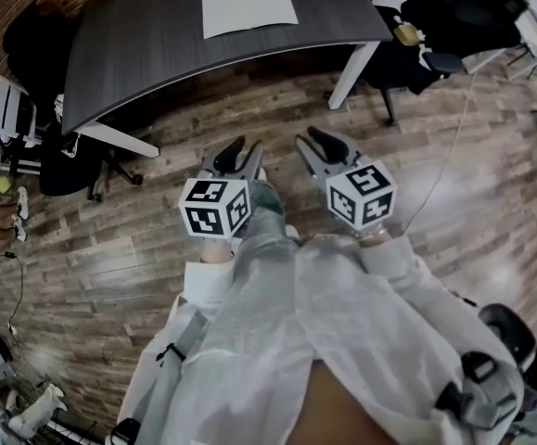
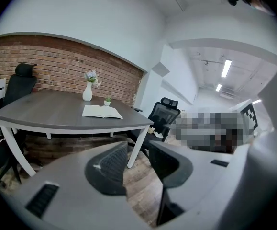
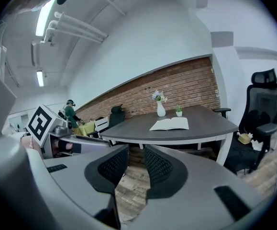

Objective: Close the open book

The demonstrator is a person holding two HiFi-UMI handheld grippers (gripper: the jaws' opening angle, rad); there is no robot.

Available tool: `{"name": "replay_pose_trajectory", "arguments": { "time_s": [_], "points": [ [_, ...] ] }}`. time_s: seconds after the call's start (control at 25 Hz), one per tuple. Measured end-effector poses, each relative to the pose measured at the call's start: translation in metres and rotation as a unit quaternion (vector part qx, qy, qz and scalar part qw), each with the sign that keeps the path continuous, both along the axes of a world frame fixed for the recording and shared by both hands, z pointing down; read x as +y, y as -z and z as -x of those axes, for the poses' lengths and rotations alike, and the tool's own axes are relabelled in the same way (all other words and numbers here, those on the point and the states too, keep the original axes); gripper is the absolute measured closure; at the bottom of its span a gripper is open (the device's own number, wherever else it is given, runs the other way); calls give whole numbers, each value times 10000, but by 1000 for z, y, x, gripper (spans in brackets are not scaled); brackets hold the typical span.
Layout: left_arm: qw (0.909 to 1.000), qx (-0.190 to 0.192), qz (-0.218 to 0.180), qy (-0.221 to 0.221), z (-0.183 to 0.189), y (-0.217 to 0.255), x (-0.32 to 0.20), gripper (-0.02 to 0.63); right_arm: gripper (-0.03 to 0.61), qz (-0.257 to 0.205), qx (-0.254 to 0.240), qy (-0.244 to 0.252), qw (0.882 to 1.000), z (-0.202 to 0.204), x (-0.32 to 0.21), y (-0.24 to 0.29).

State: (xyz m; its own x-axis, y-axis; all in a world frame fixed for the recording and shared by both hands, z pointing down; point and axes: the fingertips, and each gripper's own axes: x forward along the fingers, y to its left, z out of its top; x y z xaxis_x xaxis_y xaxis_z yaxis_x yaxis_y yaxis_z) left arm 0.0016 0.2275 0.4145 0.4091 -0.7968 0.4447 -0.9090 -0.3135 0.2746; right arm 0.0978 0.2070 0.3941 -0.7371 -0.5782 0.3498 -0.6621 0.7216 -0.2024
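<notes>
The book [image 1: 249, 9] lies open on the table [image 1: 138, 63]. The left gripper [image 1: 248, 146] and right gripper [image 1: 308, 139], well away from the table, have jaws apart, holding nothing. The book looks light, maybe floppy; lift one outer edge.

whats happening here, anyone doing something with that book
A person stands on the wood floor, a little way back from the dark table, with a two-jaw gripper in each hand. The open book lies flat on the table, pages up, with nothing touching it. The left gripper and the right gripper both point toward the table, jaws apart and empty. The book is not yet closed.
</notes>
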Motion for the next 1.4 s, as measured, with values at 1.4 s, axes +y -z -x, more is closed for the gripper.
{"name": "replay_pose_trajectory", "arguments": {
  "time_s": [1.4],
  "points": [
    [9964,107,3,-835,146,2,-279,492,495,58,218,-808,9965,141,-262,3]
  ]
}}
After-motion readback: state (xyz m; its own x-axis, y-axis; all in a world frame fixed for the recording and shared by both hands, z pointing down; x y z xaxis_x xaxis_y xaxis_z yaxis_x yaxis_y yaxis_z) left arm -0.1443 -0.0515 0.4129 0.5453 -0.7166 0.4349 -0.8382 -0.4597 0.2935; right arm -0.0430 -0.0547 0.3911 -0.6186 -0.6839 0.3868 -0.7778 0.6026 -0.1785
